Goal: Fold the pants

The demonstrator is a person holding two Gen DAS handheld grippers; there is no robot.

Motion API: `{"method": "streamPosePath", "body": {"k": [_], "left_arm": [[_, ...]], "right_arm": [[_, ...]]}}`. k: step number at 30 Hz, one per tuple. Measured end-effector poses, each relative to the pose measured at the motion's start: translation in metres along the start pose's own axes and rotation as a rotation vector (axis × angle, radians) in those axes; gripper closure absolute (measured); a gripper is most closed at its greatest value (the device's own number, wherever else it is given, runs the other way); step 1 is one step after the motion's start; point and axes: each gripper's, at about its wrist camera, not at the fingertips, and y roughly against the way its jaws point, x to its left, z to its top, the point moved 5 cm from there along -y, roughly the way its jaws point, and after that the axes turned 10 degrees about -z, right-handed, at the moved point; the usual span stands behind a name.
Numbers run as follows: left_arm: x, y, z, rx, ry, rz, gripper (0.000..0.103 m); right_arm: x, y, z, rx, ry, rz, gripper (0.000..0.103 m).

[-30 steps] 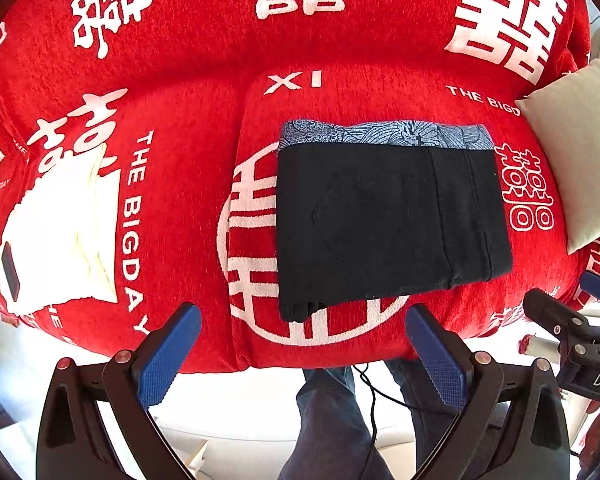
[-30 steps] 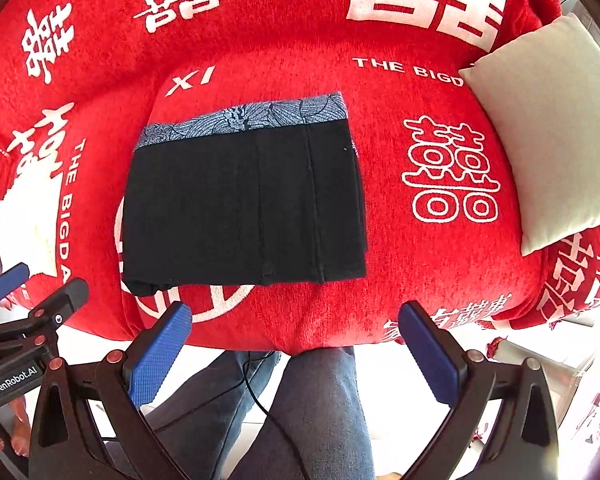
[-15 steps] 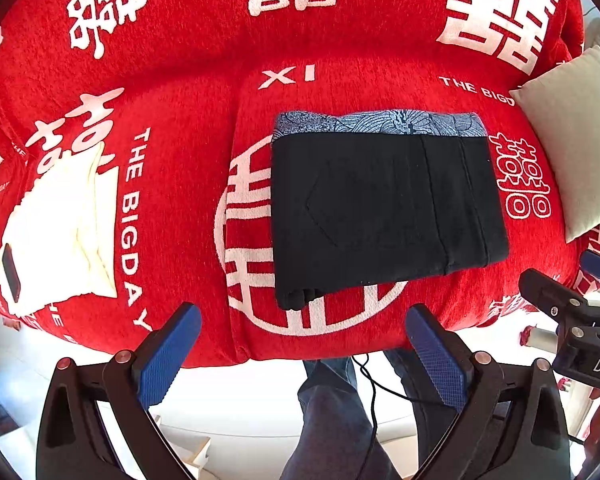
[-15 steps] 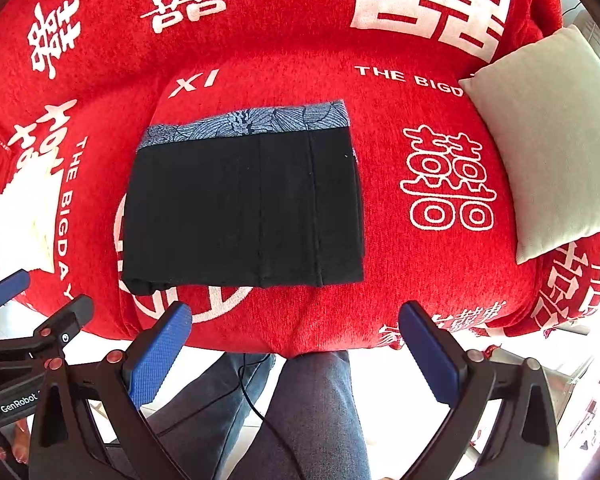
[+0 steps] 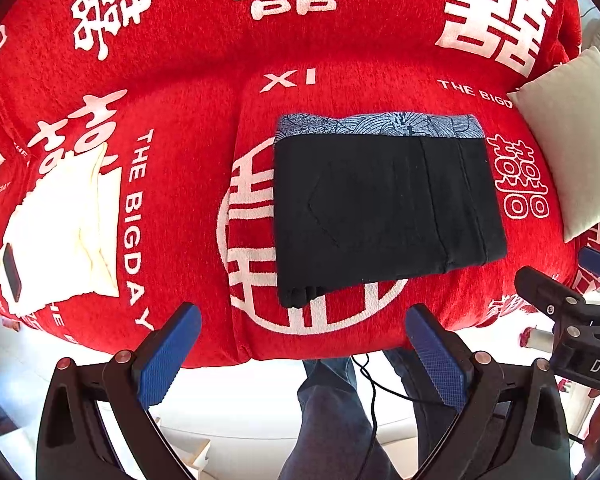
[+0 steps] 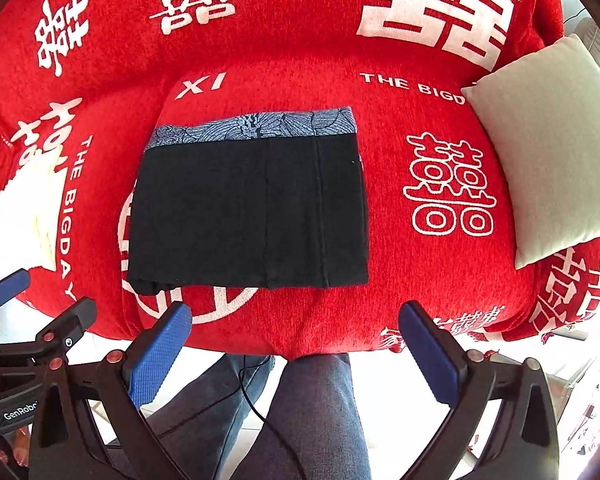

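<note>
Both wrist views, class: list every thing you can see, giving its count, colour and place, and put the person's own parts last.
pants: one, black with a blue patterned waistband, folded flat on the middle of the sofa seat.
sofa cover: one, red with white characters and lettering, over the whole seat and back.
cushion: one, pale grey, on the sofa right of the pants.
white cloth: one, cream-white, on the sofa left of the pants.
dark phone-like slab: one, black, lying on the white cloth.
cable: one, black, hanging in front of the legs.
legs: two, in blue jeans, below the sofa edge.
left tongs: one, black with blue pads, open, empty.
right tongs: one, same colours, open, empty.
</note>
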Motion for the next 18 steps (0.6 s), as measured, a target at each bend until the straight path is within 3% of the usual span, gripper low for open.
{"method": "streamPosePath", "body": {"k": [18], "left_arm": [[-0.0017, 0.0062, 0.0009, -0.022, -0.026, 0.009, 0.0]], "right_arm": [[0.0001, 0.0071, -0.0011, -0.019, -0.022, -0.002, 0.0]]}}
